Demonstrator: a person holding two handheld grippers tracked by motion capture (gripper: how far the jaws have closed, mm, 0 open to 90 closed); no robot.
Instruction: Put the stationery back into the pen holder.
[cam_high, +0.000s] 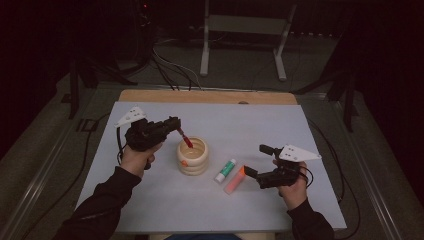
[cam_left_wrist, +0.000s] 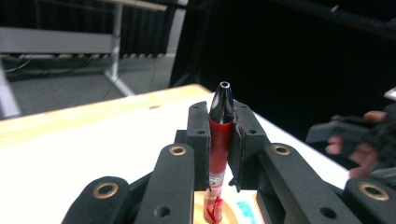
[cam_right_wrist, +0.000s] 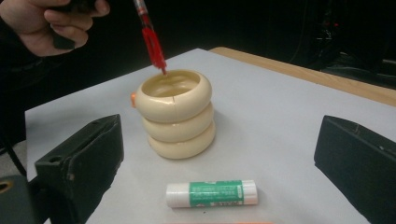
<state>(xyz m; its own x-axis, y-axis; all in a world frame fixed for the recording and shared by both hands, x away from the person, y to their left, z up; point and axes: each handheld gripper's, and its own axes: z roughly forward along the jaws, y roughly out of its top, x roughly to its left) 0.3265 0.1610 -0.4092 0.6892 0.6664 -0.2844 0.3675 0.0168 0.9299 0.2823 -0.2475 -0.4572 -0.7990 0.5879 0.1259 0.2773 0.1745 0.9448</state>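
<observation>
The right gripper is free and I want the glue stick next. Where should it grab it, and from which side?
Grip the glue stick across its green-labelled middle, coming straight down from above. It lies flat on the table, so only its round sides are exposed. The right gripper is open; keep its jaws clear of the orange stick alongside.

Print on the glue stick (cam_right_wrist: 211, 193) and red pen (cam_left_wrist: 218, 154) is too blurred to read.

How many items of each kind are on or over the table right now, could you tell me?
Red pen, held over the holder: 1
Cream ringed holder: 1
Green-and-white glue stick: 1
Orange stick: 1
Total: 4
</observation>
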